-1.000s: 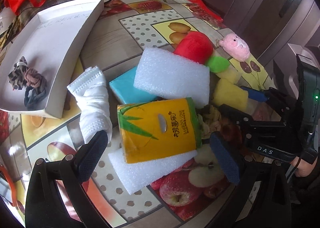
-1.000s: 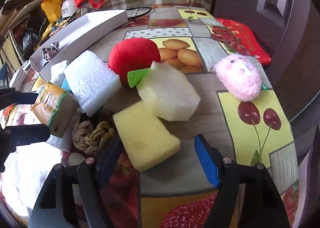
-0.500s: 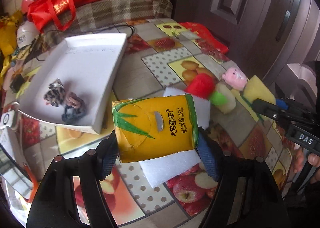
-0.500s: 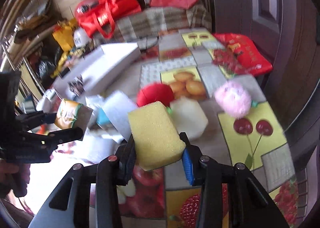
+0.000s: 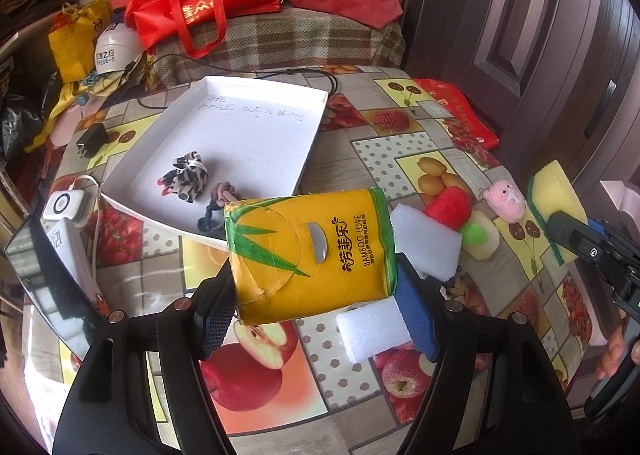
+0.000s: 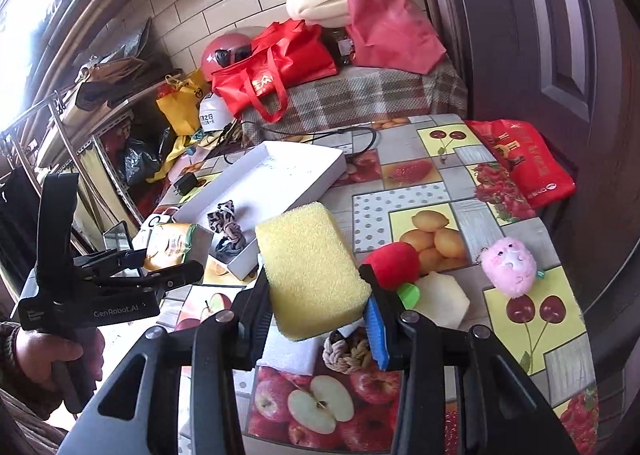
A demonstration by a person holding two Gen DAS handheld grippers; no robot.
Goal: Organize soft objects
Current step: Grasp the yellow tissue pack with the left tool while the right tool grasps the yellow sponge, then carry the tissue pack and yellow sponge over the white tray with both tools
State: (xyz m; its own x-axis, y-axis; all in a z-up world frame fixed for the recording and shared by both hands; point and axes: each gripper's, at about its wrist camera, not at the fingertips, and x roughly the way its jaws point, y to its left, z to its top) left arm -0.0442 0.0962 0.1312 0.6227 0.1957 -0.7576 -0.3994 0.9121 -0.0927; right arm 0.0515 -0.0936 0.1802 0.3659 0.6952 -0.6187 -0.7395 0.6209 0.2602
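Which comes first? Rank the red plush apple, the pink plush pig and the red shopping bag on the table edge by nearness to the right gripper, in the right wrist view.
1. Red plush apple, just beyond the right gripper, slightly right.
2. Pink plush pig, farther right.
3. Red shopping bag, far right edge.

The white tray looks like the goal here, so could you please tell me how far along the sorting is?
Done: only hair ties lie in the white tray.

In hand: the left gripper holds the tissue pack; the right gripper holds the yellow sponge.

Left on the table: red plush, pink plush, white foam, rope knot.
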